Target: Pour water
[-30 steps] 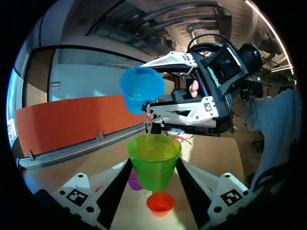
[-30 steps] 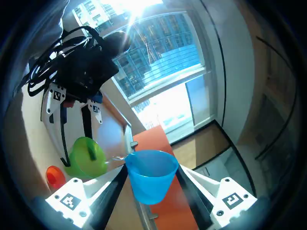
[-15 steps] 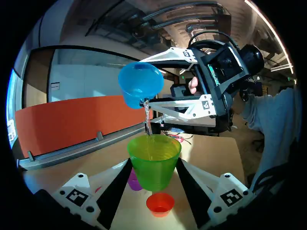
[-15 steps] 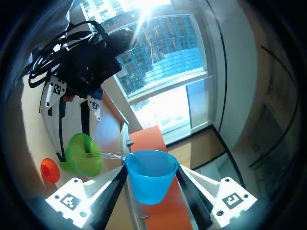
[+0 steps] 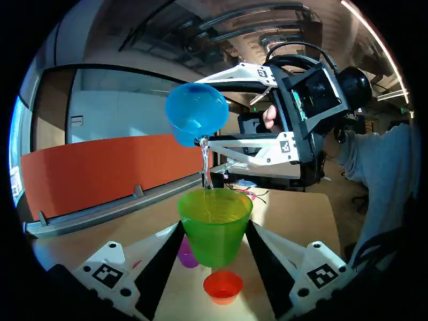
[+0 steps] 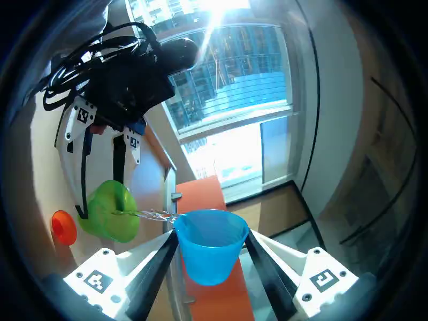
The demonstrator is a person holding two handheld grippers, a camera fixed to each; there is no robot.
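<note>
purple cup (image 5: 187, 257), largely hidden behind green cup (image 5: 215, 230); sleeve (image 5: 382, 171) cut off at edge

Office: orange partition (image 5: 107, 166), ceiling ducts (image 5: 251, 27)

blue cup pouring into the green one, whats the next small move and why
Probably tip the blue cup slightly further with the right gripper. Its thin water stream falls inside the green cup, held upright in the left gripper, but lands off centre, toward the rim.

Left gripper view sits close behind the green cup (image 5: 215, 227), facing up toward the blue cup (image 5: 195, 113) — right gripper view, rolled sideways, looks back; both share the cups
</note>
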